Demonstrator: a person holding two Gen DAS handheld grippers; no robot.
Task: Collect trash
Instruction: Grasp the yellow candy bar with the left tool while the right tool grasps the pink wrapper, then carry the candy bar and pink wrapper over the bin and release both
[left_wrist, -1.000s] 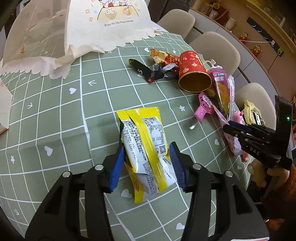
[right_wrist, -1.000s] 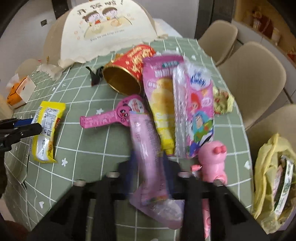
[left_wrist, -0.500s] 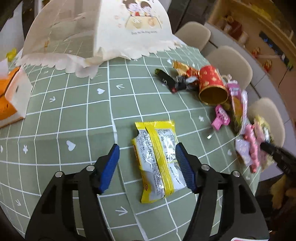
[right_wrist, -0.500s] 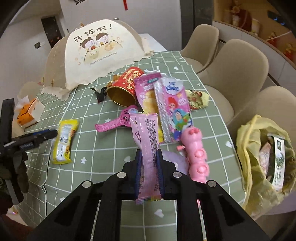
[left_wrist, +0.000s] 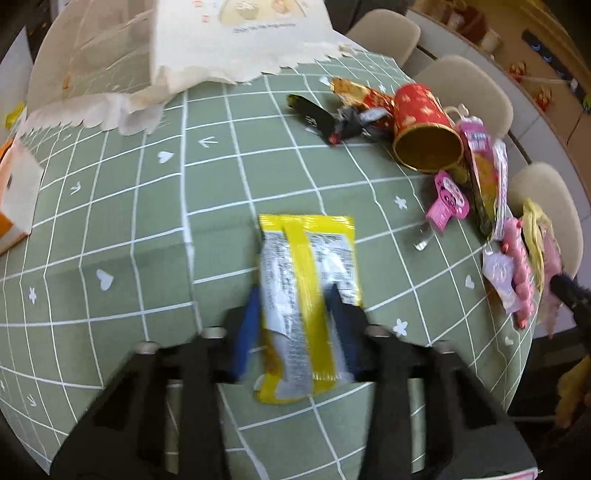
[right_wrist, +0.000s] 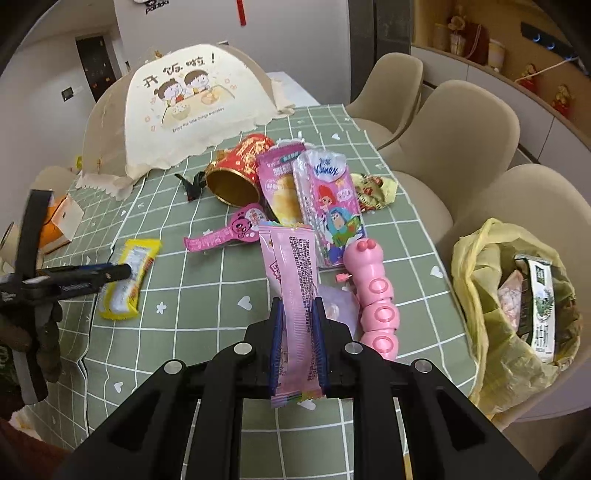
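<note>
A yellow and silver snack wrapper (left_wrist: 306, 258) lies on the green checked tablecloth (left_wrist: 129, 221). My left gripper (left_wrist: 293, 291) points down at it, jaws closing, and both blue pads press its long edges. The right wrist view shows that wrapper (right_wrist: 129, 273) under the left gripper (right_wrist: 110, 275). My right gripper (right_wrist: 297, 306) is shut on a long pink wrapper (right_wrist: 291, 266), held upright above the table. A yellow plastic bag (right_wrist: 480, 266) holding several wrappers sits on a chair to its right.
A red and gold paper cup (right_wrist: 236, 173) lies on its side among pink wrappers (right_wrist: 332, 206) and a pink caterpillar toy (right_wrist: 373, 291). A mesh food cover (right_wrist: 184, 110) stands at the back, an orange tissue box (right_wrist: 62, 221) at the left. Beige chairs (right_wrist: 461, 140) line the right edge.
The left jaws stood wide around the yellow wrapper and have now closed onto its sides. The right gripper rose with the pink wrapper, then held about still.
</note>
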